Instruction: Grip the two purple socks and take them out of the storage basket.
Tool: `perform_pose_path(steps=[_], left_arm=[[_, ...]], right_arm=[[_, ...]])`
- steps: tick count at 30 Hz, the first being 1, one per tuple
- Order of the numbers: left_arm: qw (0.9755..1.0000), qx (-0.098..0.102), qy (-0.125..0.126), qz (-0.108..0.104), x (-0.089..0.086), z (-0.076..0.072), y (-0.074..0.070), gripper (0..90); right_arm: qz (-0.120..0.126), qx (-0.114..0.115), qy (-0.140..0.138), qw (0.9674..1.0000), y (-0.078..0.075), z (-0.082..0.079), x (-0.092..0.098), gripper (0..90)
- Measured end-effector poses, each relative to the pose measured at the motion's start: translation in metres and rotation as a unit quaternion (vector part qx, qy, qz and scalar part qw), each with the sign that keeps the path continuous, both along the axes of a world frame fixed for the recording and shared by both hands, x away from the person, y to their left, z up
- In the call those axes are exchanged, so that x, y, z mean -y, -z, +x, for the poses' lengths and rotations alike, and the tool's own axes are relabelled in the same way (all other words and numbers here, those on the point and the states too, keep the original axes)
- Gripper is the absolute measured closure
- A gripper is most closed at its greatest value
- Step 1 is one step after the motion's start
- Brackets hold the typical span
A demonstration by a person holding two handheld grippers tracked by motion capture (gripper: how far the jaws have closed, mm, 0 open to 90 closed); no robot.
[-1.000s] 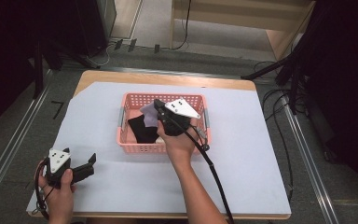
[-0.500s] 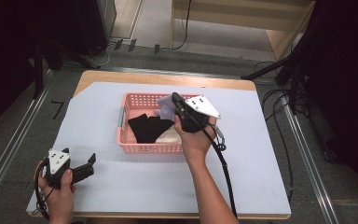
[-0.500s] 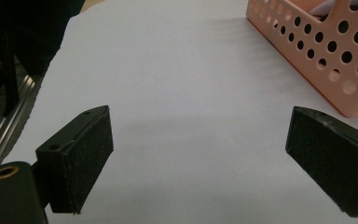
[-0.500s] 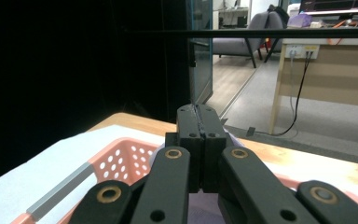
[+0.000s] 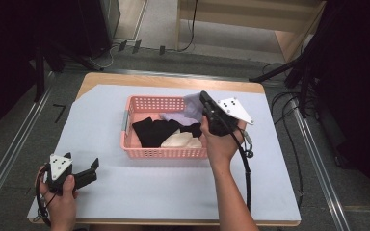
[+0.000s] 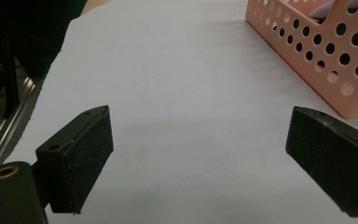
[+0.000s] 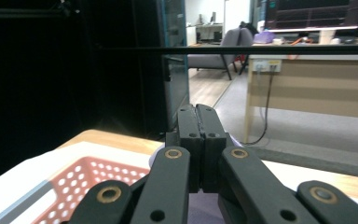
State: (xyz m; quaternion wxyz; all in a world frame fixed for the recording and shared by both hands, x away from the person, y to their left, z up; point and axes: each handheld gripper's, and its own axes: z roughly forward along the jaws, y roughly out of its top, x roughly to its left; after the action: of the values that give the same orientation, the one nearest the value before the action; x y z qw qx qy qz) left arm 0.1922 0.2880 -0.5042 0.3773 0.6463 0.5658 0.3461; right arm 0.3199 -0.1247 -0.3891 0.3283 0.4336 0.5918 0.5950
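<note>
While the right gripper (image 5: pixel 205 103), fingers clamped on a lilac cloth (image 5: pixel 191 107), was held above the basket (image 5: pixel 166 153), other cloths remained inside; the left gripper (image 5: pixel 89 172) was rested apart-fingered on the counter (image 5: pixel 173 192).

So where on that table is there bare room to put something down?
The white sheet lies bare in front of the pink basket, between the left hand-held gripper and the person's right forearm, and also left of the basket. The basket itself is crowded with clothes, and the right hand-held gripper hangs over its right end.
</note>
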Motion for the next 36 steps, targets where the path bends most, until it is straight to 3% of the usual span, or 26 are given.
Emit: perform_pose_path(steps=[9,11,13,19,22,26,29,31,36], left_arm=[[1.0000,0.006,-0.002,-0.002,0.001,0.000,0.000,8.2],[1.0000,0.006,-0.002,-0.001,0.000,0.000,0.000,8.3],[1.0000,0.007,-0.004,-0.001,0.000,-0.001,0.000,8.2],[1.0000,0.006,-0.003,0.002,0.001,-0.001,0.000,8.3],[1.0000,0.005,-0.004,0.003,0.001,-0.001,0.000,8.2],[0.9999,0.006,-0.004,0.007,0.001,-0.002,0.000,8.3],[0.9999,0.008,-0.005,0.005,0.001,-0.002,0.000,8.2],[0.9999,0.010,-0.005,0.005,0.001,-0.002,0.000,8.2],[0.9999,0.009,-0.005,0.005,0.002,-0.001,0.000,8.3]], right_arm=[[0.007,-0.004,0.053,0.9986,0.003,-0.006,0.058,90.0],[0.005,-0.006,0.058,0.9983,0.005,-0.007,0.064,90.0],[0.003,-0.014,0.076,0.9970,0.013,-0.010,0.081,90.0],[0.004,-0.041,0.098,0.9943,0.035,-0.013,0.106,90.0],[0.009,-0.059,0.115,0.9916,0.051,-0.015,0.120,90.0],[0.017,-0.097,0.138,0.9855,0.071,-0.017,0.135,89.3],[0.039,-0.115,0.152,0.9810,0.078,-0.019,0.145,75.0],[0.023,-0.106,0.157,0.9816,0.076,-0.021,0.144,68.9],[0.012,-0.098,0.139,0.9853,0.067,-0.019,0.131,67.6]])
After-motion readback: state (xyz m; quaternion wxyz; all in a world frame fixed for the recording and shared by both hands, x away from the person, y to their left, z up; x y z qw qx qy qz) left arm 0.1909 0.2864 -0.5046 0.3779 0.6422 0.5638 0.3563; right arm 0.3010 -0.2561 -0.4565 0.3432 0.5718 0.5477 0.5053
